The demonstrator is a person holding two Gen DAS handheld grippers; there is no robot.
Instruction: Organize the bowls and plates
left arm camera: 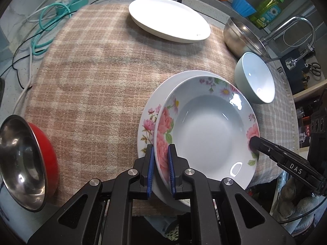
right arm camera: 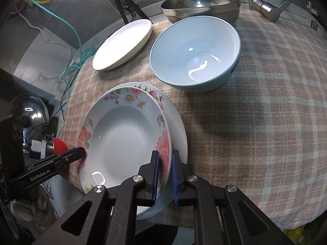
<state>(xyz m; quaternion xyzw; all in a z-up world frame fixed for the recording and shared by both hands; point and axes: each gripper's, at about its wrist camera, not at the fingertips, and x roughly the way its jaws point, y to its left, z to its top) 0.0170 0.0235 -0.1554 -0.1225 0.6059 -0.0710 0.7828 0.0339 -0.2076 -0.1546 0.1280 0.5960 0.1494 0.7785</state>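
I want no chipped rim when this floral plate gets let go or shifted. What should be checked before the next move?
1. Left gripper on floral plate rim: ok.
2. Right gripper on opposite rim: ok.
3. Plate centred on lower plate: not ok, offset.
4. Plate resting fully on lower plate: cannot tell.
5. Blue bowl apart from stack: ok.
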